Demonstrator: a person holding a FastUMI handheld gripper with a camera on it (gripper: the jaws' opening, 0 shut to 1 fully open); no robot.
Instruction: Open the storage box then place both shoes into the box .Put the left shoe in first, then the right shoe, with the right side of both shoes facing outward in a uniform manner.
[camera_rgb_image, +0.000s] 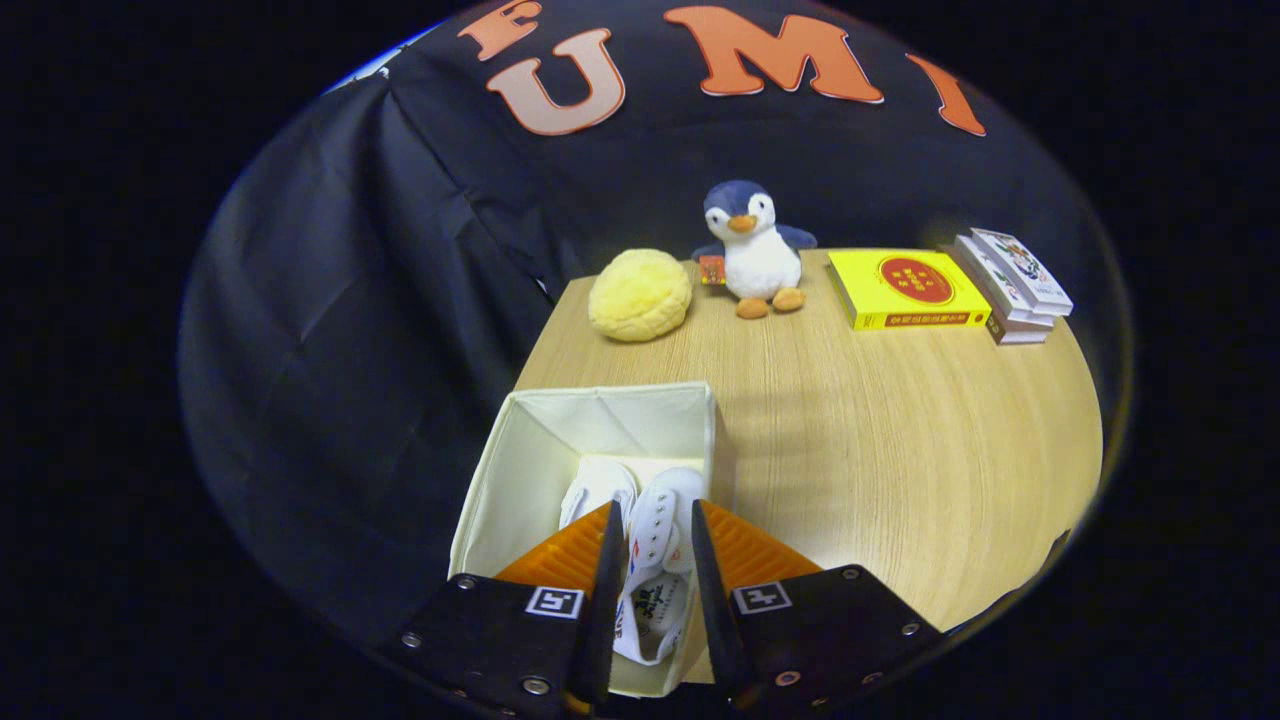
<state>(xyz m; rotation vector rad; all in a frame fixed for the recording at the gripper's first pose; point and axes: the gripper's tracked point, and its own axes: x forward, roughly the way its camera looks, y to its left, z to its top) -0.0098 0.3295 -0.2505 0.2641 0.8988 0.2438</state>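
We see the gripper (651, 525) fingers pinching a white shoe (660, 545) over the open storage box (500, 490) at the desk's (900, 450) left edge, a second white shoe (597, 492) lying inside beside it, plush penguin (755, 250), yellow cushion (640, 294), books (915, 288) along the far edge

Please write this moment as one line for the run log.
stage: second shoe going in | gripper: shut on white shoe, over storage box | box: open, other shoe already inside | table: toys, books untouched
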